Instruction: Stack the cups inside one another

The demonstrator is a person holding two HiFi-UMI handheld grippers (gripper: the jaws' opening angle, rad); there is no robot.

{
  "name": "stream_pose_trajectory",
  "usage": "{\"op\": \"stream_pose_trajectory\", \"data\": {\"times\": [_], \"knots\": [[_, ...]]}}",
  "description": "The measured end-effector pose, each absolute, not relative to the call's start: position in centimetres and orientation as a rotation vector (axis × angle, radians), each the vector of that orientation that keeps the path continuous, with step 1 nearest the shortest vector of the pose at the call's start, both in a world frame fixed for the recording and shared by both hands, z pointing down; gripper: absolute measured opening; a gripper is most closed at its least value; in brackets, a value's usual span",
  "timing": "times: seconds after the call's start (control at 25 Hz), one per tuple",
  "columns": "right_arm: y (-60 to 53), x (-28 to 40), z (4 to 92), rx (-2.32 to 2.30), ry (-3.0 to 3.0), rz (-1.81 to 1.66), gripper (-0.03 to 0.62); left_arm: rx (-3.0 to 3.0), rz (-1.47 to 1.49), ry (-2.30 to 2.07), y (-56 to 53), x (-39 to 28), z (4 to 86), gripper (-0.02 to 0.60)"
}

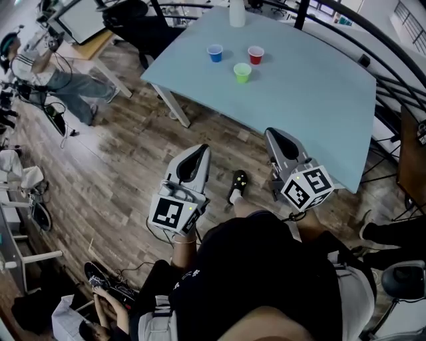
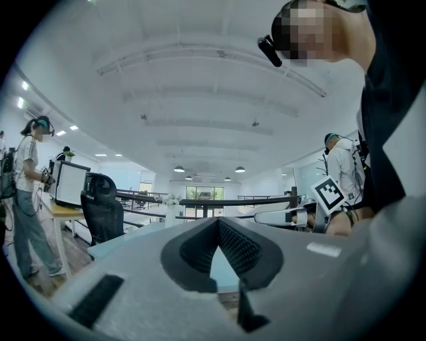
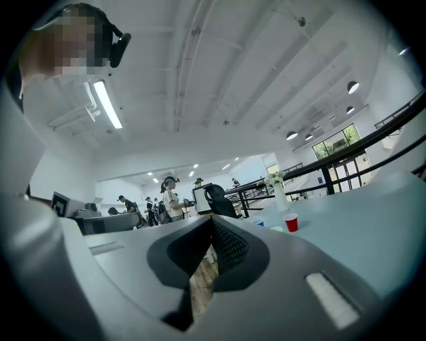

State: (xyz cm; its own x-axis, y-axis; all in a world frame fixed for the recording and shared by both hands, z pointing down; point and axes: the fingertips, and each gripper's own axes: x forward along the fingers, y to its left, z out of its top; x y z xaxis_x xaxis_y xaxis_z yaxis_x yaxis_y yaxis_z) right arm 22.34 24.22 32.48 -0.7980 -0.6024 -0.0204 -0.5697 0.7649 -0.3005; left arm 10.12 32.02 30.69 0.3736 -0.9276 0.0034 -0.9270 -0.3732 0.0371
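Observation:
Three cups stand apart on the far part of the light-blue table (image 1: pixel 319 100): a blue cup (image 1: pixel 214 52), a red cup (image 1: pixel 255 54) and, nearer to me, a green cup (image 1: pixel 242 72). Both grippers hang over the wooden floor short of the table's near edge, far from the cups. My left gripper (image 1: pixel 202 148) (image 2: pixel 217 221) is shut and holds nothing. My right gripper (image 1: pixel 271 132) (image 3: pixel 213 221) is shut and empty too. The right gripper view shows the red cup (image 3: pixel 291 222), the blue cup (image 3: pixel 258 222) and the green cup (image 3: pixel 277 228) small in the distance.
A white vase (image 1: pixel 237 13) (image 3: pixel 279 195) stands at the table's far edge. A black office chair (image 1: pixel 136 23) and a desk with a monitor (image 1: pixel 83 20) are beyond the table's left corner, with a person (image 1: pixel 46 73) beside them. A black railing (image 1: pixel 393 66) runs along the right.

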Motion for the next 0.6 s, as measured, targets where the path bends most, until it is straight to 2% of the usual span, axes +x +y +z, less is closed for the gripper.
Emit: {"op": "stream_pose_trajectory", "data": {"times": [0.6], "knots": [[8.0,16.8,34.2,-0.965,2.841,-0.493,0.012,2.523,0.049,-1.799,17.0,3.4,30.6,-0.012]]}}
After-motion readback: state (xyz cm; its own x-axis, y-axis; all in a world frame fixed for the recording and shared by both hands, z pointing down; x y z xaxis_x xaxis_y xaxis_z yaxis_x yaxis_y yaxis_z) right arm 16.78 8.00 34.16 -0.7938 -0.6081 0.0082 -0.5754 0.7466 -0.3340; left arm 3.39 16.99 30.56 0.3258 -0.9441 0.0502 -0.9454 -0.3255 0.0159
